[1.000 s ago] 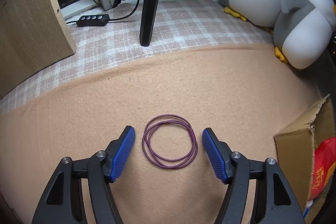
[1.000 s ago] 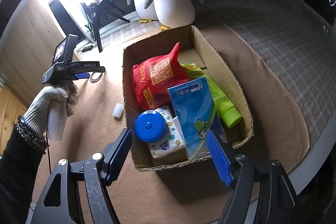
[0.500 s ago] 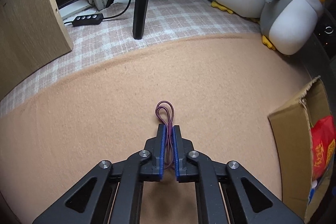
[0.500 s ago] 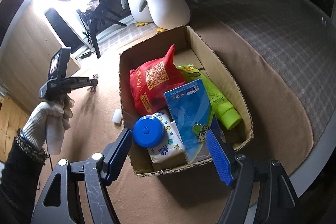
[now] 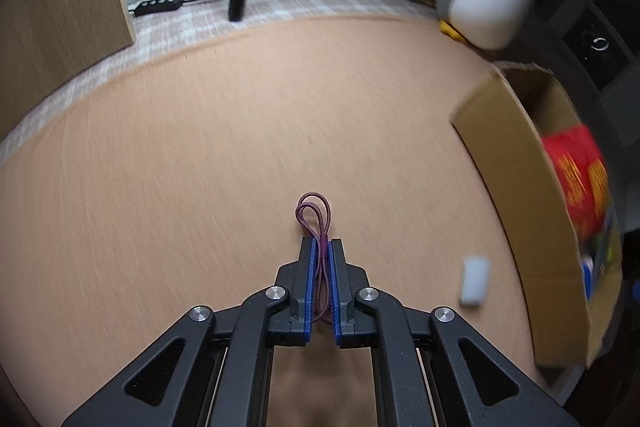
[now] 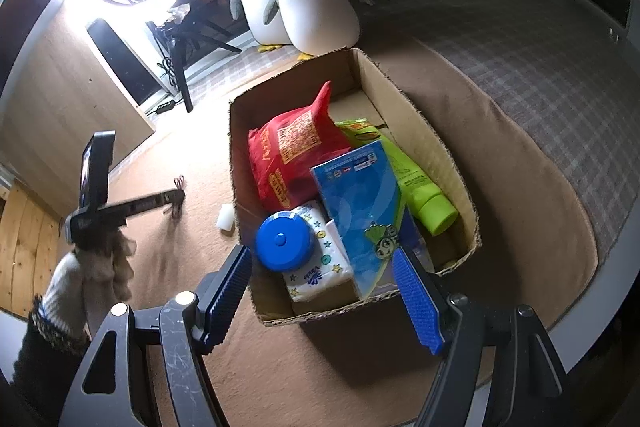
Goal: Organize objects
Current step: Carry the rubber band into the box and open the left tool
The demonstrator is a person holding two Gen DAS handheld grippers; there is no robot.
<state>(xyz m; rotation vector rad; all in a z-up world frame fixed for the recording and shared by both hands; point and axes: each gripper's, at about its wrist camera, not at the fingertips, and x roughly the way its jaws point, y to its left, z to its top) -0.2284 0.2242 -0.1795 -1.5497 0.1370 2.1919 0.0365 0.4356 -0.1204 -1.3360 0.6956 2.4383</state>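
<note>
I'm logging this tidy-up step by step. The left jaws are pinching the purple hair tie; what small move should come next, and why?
Probably carry the left gripper rightward toward the cardboard box. Its jaws are shut on the purple hair tie, and the box, to the right, already holds the gathered items.

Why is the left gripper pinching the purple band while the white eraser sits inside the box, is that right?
Nearly. The left gripper does pinch the purple band, but the white eraser is not inside the box. It lies on the tan cloth beside it, as the left wrist view shows.

Spread right gripper (image 6: pixel 324 291) above box (image 6: pixel 416 131)
</note>
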